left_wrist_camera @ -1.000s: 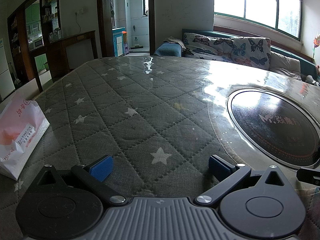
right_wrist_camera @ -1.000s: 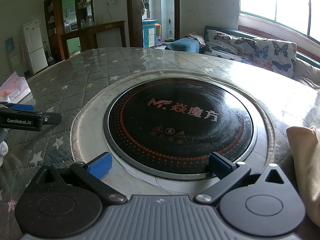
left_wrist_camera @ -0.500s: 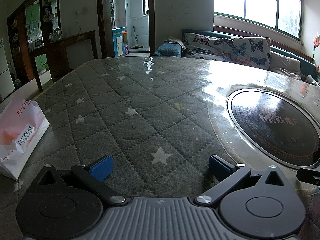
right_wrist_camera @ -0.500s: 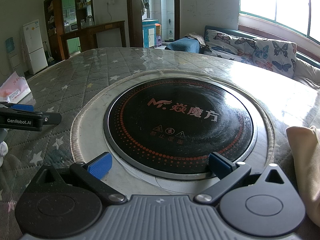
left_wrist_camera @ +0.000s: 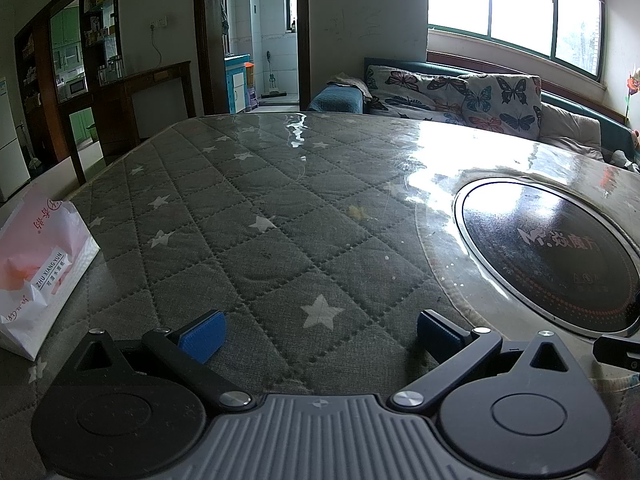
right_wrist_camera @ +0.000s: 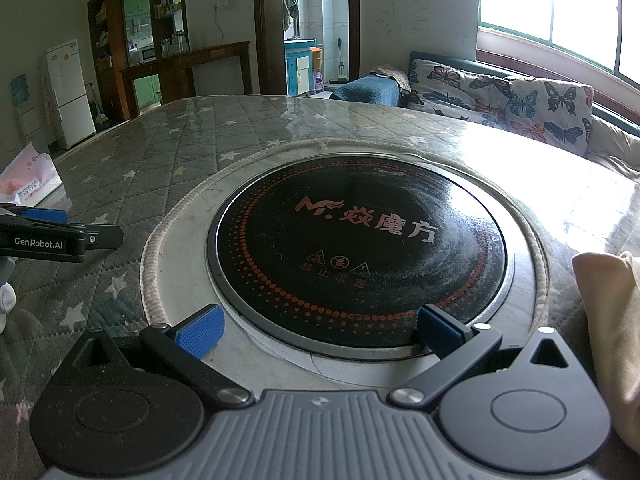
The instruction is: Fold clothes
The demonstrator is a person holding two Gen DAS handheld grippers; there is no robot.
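At far left a glossy pink-and-white paper bag [left_wrist_camera: 38, 268], creased and printed w/ lettering, is stood on the table edge. The table [left_wrist_camera: 256, 216] is covered w/ a grey quilted cloth, diamond-stitched w/ white stars, under a shiny clear sheet. The left gripper [left_wrist_camera: 318, 330] is held low over the cloth; its jaws are spread wide, ribbed blue pads [left_wrist_camera: 202, 334] on black arms, nothing between them. To the right a round black glass hob [right_wrist_camera: 360, 252] is set flush in the table, ringed by metal, a pale band and a braided cloth edge; red dots and characters are printed on it. The right gripper [right_wrist_camera: 318, 330] is held just over the hob's near rim, jaws likewise wide apart and empty. The garment [right_wrist_camera: 608, 320], a soft cream fabric lying rumpled, is seen at the far right edge, beside the hob, apart from both grippers. A butterfly-print sofa [right_wrist_camera: 508, 100] is seen behind.
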